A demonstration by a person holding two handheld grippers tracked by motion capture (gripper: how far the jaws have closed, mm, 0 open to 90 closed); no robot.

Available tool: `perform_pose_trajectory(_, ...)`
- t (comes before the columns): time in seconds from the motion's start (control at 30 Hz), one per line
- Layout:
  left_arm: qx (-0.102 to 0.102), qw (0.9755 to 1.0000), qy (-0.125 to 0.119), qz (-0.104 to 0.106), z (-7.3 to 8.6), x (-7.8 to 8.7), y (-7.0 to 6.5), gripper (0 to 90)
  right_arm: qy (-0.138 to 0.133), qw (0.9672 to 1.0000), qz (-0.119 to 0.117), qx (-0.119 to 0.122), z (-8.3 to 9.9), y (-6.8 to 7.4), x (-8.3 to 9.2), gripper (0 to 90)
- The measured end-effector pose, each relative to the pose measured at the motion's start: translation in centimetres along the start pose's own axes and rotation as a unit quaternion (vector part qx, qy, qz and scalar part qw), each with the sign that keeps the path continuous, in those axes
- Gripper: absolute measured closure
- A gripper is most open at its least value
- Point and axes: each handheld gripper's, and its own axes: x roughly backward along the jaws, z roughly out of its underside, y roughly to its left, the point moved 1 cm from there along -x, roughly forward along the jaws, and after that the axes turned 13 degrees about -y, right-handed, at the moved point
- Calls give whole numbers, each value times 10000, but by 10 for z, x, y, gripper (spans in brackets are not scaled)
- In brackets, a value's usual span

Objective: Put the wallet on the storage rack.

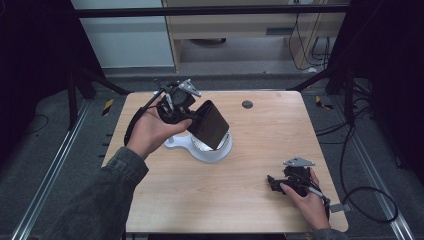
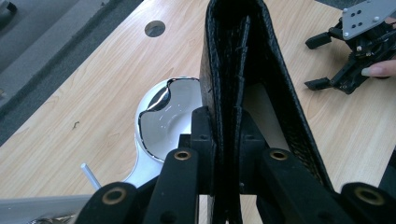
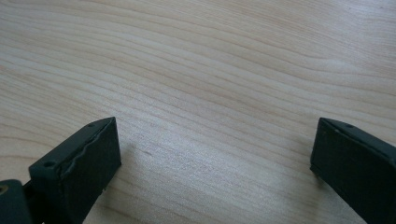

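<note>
Black jaws of my left gripper (image 2: 224,140) rise closest to the lens in the left gripper view, clamped on the lower edge of a black leather wallet (image 2: 243,70). It stands on edge between the pads, its folded halves spreading slightly apart toward the far end. From the high view, my left hand (image 1: 150,131) holds that gripper (image 1: 192,120) above the middle of the wooden table (image 1: 260,130), and the wallet (image 1: 210,125) hangs tilted over a white dish (image 1: 212,150) with a flat handle-like tab at its left side. Whether the wallet touches the dish I cannot tell. Shiny lining shows inside the dish (image 2: 163,121) just under the wallet.

My right gripper (image 1: 274,184) lies low near the table's front right corner, held in my right hand (image 1: 307,200), well apart from the wallet. Its jaws are spread wide with nothing between them; bare wood grain (image 3: 210,93) shows in the gap in the right gripper view. A small round grey cap (image 1: 247,104) sits in the tabletop beyond the dish.
</note>
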Motion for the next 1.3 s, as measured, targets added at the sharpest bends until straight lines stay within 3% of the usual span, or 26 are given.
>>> perform_pose_trajectory(0.4, 42, 9997, 131, -209, 8, -3, 12, 810, -1, 10000, 1, -2, 0, 0, 0, 18)
perform_pose_trajectory(0.77, 104, 9996, 164, -182, 12, -8, 15, 809, 0, 10000, 1, 0, 0, 0, 0, 18)
perform_pose_trajectory(0.97, 38, 9994, 248, -229, 11, -19, 15, 809, -4, 10000, 2, 1, 0, 0, 0, 18)
perform_pose_trajectory(1.3, 161, 9986, 447, -216, 17, -47, 24, 809, -12, 10000, -5, 8, 0, 0, 0, 18)
